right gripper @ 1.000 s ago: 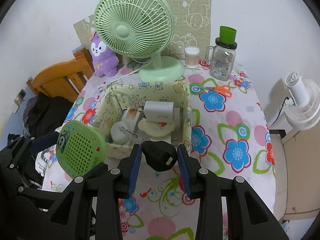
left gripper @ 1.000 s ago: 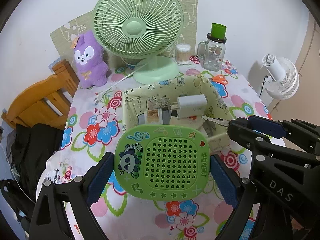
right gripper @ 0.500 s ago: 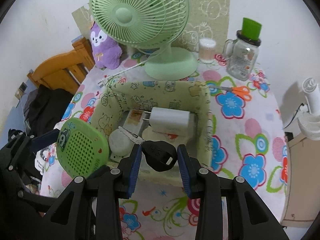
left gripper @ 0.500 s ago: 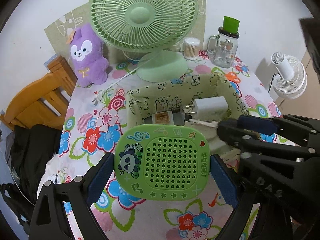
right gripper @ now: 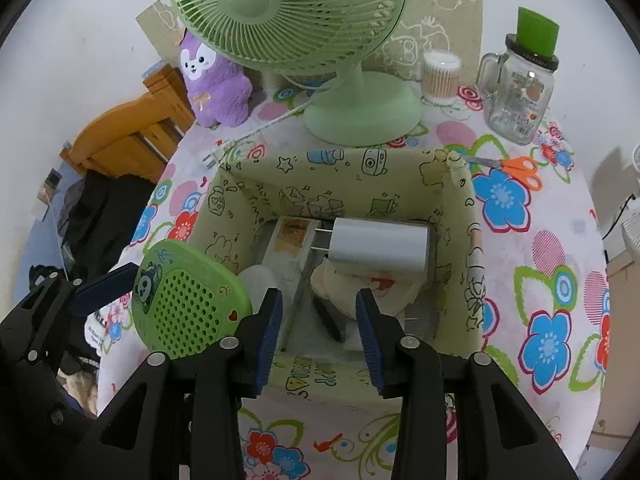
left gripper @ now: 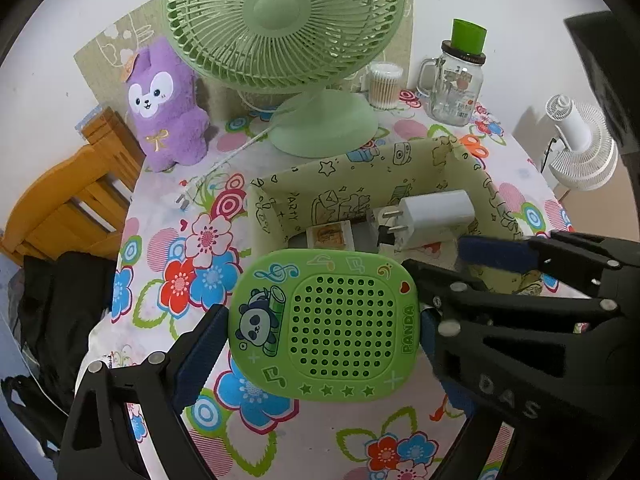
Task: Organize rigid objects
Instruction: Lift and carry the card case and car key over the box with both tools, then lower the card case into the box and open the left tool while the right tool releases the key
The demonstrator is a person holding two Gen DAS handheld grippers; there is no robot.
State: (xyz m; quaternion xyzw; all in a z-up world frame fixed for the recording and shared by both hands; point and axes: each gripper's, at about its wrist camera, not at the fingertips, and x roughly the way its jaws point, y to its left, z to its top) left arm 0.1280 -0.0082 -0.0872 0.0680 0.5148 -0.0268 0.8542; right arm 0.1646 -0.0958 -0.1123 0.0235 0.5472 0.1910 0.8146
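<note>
Two hand-held grippers work over a flower-patterned tablecloth (right gripper: 520, 264), both near a cream fabric box (right gripper: 468, 216) printed with doodles. The left gripper (left gripper: 320, 330) is clamped wide across a green panda speaker (left gripper: 326, 326), its blue pads pressing on the left and right edges; in the right wrist view that speaker (right gripper: 188, 304) hangs just outside the box, at about 8 o'clock from its middle. The right gripper (right gripper: 319, 318) hovers above the near wall of the box with its jaws opening and nothing pinched between the pads. Below that gap, inside the box, a slim dark object (right gripper: 328, 318) lies tilted on the contents; what it is cannot be told. Also in the box are a white charger (right gripper: 380, 250) with its prongs pointing to 9 o'clock, a small labelled packet (right gripper: 292, 236) just beside it and a pale round thing (right gripper: 258, 280) at the near left corner. Beyond the box, at 12 o'clock, stands a green desk fan (right gripper: 288, 12); a purple plush toy (right gripper: 212, 80) sits at 10 o'clock, a glass mug jar (right gripper: 520, 92) with a green cap at 1 o'clock, and orange scissors (right gripper: 518, 168) lie just beside the box's far right corner
</note>
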